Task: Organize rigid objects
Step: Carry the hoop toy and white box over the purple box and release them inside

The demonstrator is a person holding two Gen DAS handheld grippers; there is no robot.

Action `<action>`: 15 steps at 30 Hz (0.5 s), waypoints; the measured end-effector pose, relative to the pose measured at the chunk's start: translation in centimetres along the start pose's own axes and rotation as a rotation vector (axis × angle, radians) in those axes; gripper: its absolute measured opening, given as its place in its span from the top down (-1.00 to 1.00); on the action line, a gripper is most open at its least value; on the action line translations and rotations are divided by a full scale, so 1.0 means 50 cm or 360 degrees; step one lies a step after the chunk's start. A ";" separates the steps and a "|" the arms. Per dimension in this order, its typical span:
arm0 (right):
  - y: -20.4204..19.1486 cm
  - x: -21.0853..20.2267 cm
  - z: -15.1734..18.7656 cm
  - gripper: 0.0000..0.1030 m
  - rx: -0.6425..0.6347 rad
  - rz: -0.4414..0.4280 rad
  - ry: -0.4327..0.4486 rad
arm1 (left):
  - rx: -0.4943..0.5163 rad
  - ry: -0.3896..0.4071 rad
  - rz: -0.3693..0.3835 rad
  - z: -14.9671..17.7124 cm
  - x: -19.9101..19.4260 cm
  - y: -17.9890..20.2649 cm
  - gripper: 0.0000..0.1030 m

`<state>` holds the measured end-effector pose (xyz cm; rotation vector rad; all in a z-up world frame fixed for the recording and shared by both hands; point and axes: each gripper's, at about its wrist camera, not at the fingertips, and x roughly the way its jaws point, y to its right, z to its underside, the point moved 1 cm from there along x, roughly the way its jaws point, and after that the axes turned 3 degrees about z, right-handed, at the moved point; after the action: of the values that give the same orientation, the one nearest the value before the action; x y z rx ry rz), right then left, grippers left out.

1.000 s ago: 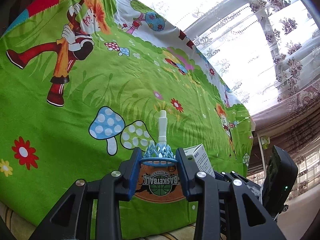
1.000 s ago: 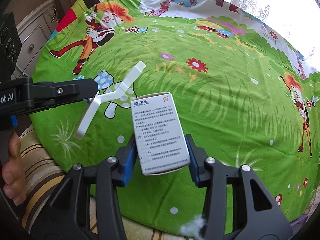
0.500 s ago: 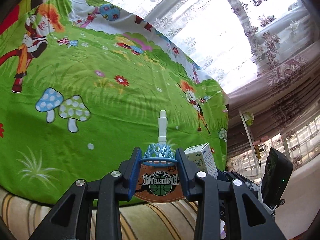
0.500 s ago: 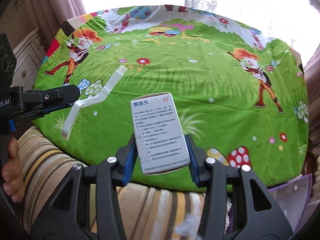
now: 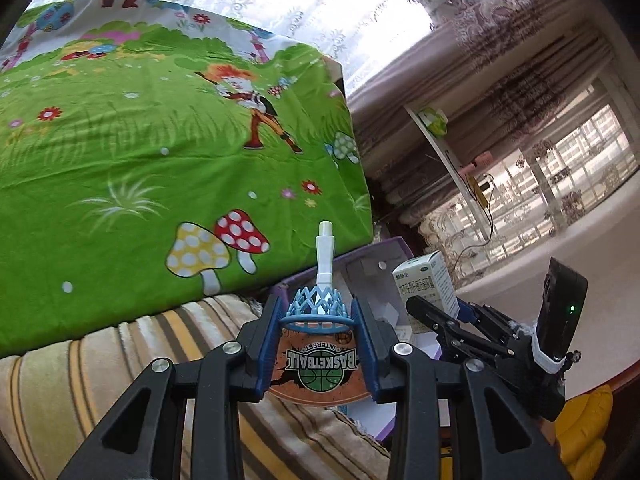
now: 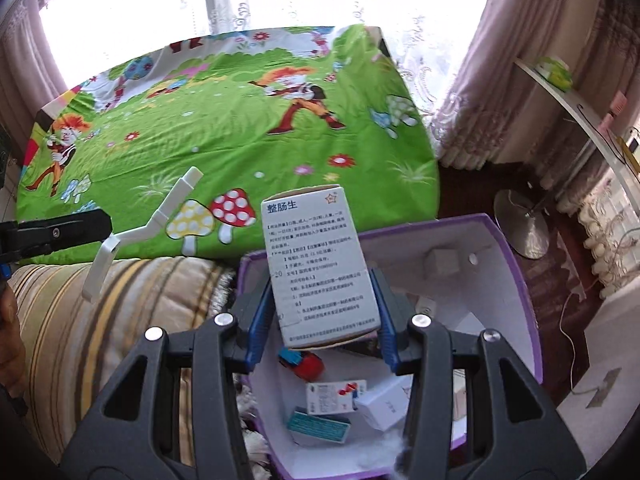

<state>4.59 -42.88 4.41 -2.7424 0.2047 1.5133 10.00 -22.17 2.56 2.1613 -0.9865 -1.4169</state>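
Medicine box (image 6: 320, 268) clamped in my right fingers (image 6: 276, 320) now hangs over the purple bin (image 6: 516, 280), having swung off the bed (image 6: 240, 128), while my left fingers (image 5: 266, 344) grip the toy hoop (image 5: 320, 344) nearby, so drops look next.

Beyond my fingers: bed (image 6: 224, 136) under a green cartoon sheet (image 5: 140, 152); below them, purple box (image 6: 516, 280) holding small cartons (image 6: 332, 398) and a red toy (image 6: 306, 364).
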 end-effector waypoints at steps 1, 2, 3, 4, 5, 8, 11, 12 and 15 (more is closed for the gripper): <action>0.019 -0.003 0.009 0.04 0.0025 0.0015 -0.0003 | 0.0025 -0.0033 0.0007 0.009 0.016 0.018 0.29; 0.036 -0.005 0.018 0.04 0.0048 0.0029 -0.0005 | 0.0044 -0.0062 0.0010 0.017 0.031 0.035 0.29; 0.051 -0.007 0.026 0.04 0.0068 0.0042 -0.0007 | 0.0061 -0.0090 0.0009 0.025 0.046 0.049 0.29; 0.066 -0.009 0.034 0.04 0.0089 0.0052 -0.0010 | 0.0073 -0.0116 0.0007 0.032 0.059 0.061 0.29; 0.079 -0.010 0.042 0.04 0.0111 0.0060 -0.0013 | 0.0084 -0.0138 0.0001 0.038 0.071 0.073 0.29; 0.109 -0.013 0.060 0.03 0.0173 0.0086 -0.0008 | 0.0107 -0.0189 -0.0025 0.053 0.102 0.098 0.29; 0.129 -0.015 0.075 0.03 0.0209 0.0096 -0.0008 | 0.0116 -0.0218 -0.0066 0.064 0.121 0.109 0.28; 0.133 -0.015 0.079 0.03 0.0219 0.0102 -0.0009 | 0.0121 -0.0227 -0.0081 0.065 0.125 0.110 0.28; 0.145 -0.018 0.089 -0.09 0.0255 0.0114 -0.0012 | 0.0121 -0.0244 -0.0131 0.069 0.128 0.108 0.05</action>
<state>-0.48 -49.68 3.24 -2.6306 0.4095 1.4530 6.58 -30.28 0.42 2.1972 -1.0311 -1.6296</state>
